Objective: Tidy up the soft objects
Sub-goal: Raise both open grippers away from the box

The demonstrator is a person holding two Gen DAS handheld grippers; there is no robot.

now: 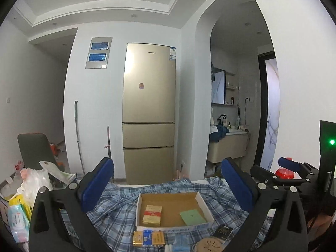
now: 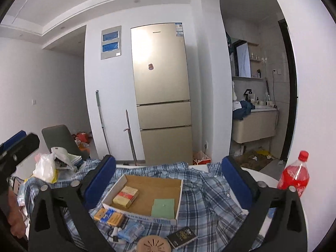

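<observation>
**Both claws spread above the plaid shirt and the open box**

From the left wrist we see the left gripper [image 1: 167, 178] with its blue pads wide apart, holding nothing. Between them lies the plaid shirt [image 1: 117, 208], rumpled over the table, and on it sits an open cardboard box [image 1: 202, 199]. Inside the box: a red-and-gold packet [image 1: 152, 214] toward 8 o'clock and a green card [image 1: 192, 217] toward 4 o'clock. At 6 o'clock, touching the box's front wall, a yellow-and-blue packet [image 1: 148, 238] is partly cut off by the frame edge; the round slotted disc [image 1: 210, 245] beside it is cropped too. At 9 o'clock a heap of plastic bags [image 1: 31, 180] hides whatever lies under it. At 3 o'clock we see the right gripper [image 1: 289, 166] only from the side — its red bottle [image 1: 284, 173] behind is mostly covered.

From the right wrist, the right gripper [image 2: 168, 178] is likewise spread and empty above the plaid shirt [image 2: 210, 193]. The cardboard box [image 2: 180, 197] holds the same red-and-gold packet [image 2: 125, 196] and green card [image 2: 163, 206]. The red bottle [image 2: 295, 174] stands at 3 o'clock on the white table [image 2: 264, 177], its base hidden behind the finger. At 9 o'clock the left gripper [image 2: 21, 145] enters, cropped — here we cannot tell its opening. The gold fridge [image 2: 161, 92] stands at 12 o'clock.
</observation>
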